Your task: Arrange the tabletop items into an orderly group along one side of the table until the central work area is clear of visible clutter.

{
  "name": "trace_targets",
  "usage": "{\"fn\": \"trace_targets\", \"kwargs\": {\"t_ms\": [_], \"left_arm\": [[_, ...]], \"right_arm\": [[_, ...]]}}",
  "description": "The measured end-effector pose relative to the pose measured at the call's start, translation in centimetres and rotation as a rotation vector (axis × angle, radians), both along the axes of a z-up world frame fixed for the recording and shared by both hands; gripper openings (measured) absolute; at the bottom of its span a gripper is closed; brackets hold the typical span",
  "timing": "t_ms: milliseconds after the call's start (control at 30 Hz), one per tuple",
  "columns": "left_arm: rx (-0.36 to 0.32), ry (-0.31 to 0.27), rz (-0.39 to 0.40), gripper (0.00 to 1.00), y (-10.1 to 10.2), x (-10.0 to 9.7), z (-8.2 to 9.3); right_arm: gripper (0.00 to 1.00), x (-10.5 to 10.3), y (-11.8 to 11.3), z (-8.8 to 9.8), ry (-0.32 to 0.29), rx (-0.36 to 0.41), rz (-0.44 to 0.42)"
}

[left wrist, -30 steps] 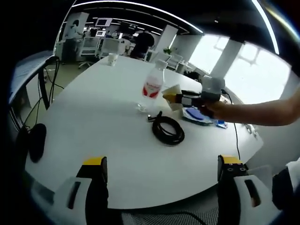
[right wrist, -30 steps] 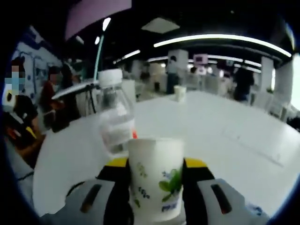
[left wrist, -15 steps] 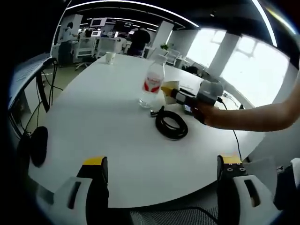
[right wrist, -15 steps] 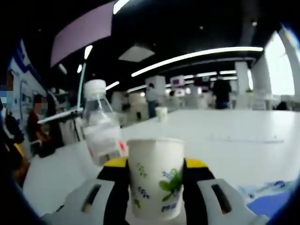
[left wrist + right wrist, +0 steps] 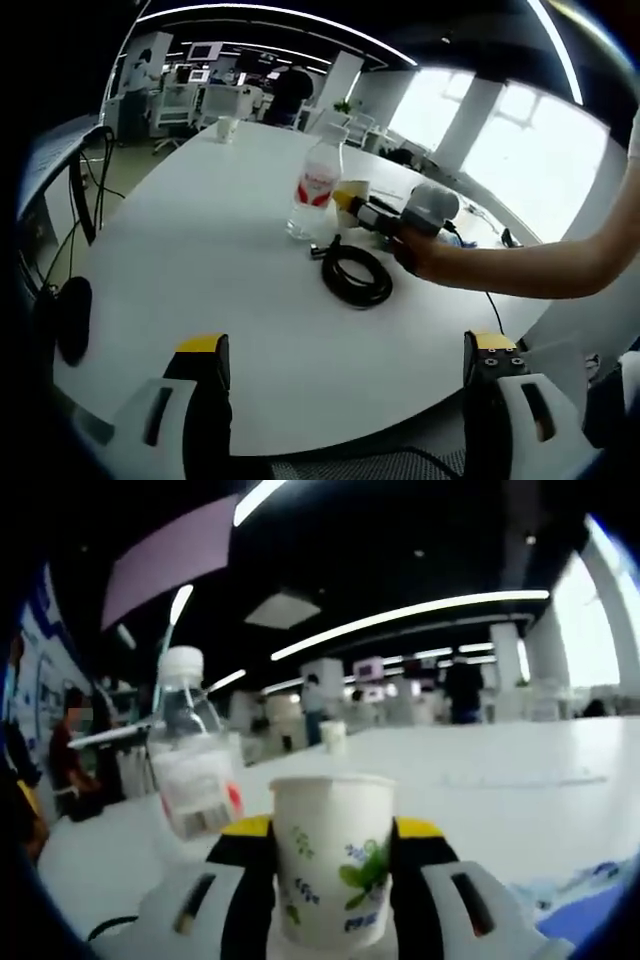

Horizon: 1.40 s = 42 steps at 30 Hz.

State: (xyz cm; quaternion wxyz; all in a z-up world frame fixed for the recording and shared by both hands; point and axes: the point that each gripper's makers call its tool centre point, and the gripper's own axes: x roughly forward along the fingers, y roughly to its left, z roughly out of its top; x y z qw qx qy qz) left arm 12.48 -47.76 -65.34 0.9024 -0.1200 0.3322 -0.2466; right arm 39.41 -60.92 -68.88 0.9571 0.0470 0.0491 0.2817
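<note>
Cable coil (image 5: pixel 356 277) beside bottle (image 5: pixel 314 190), cup (image 5: pixel 332 855) clamped close-up

This is an open-plan office. A large white desk (image 5: pixel 200 260) stands in a broad room under long strip ceiling lights (image 5: pixel 410 615), with rows of workstations and monitors (image 5: pixel 205 50) at the far end, office chairs (image 5: pixel 180 105) beside them, square pillars (image 5: pixel 335 80), tall bright windows (image 5: pixel 540 150), and people (image 5: pixel 290 90) standing among the desks.

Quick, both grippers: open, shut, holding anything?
Left gripper: open, empty, jaws wide apart above the table edge.
Right gripper: shut on the paper cup.
</note>
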Motion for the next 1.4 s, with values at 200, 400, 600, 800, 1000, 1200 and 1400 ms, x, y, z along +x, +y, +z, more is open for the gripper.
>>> {"fn": "trace_targets", "kwargs": {"t_ms": [200, 400, 600, 800, 1000, 1200, 1400], "left_arm": [[0.001, -0.009, 0.004, 0.97, -0.1, 0.1, 0.1], [0.017, -0.029, 0.022, 0.97, 0.0, 0.2, 0.3], [0.026, -0.041, 0.018, 0.97, -0.4, 0.1, 0.7], [0.025, -0.051, 0.025, 0.97, -0.4, 0.1, 1.0], [0.02, -0.057, 0.015, 0.98, -0.6, -0.1, 1.2], [0.036, -0.059, 0.002, 0.98, -0.9, -0.2, 1.2], [0.038, -0.067, 0.004, 0.98, -0.9, -0.3, 1.6]], "right_arm": [[0.42, 0.0, 0.2, 0.2, -0.003, 0.022, 0.025], [0.43, -1.3, 0.4, -0.2, -0.003, -0.047, 0.097], [0.45, -2.3, -0.2, -0.5, -0.001, -0.057, 0.106], [0.43, -2.8, -0.7, -1.0, 0.011, -0.072, 0.101], [0.42, -3.2, -1.1, -1.4, 0.026, -0.115, 0.1], [0.42, -3.4, -1.2, -1.9, 0.046, -0.14, 0.11], [0.43, -3.8, -1.6, -3.0, 0.088, -0.154, 0.124]]}}
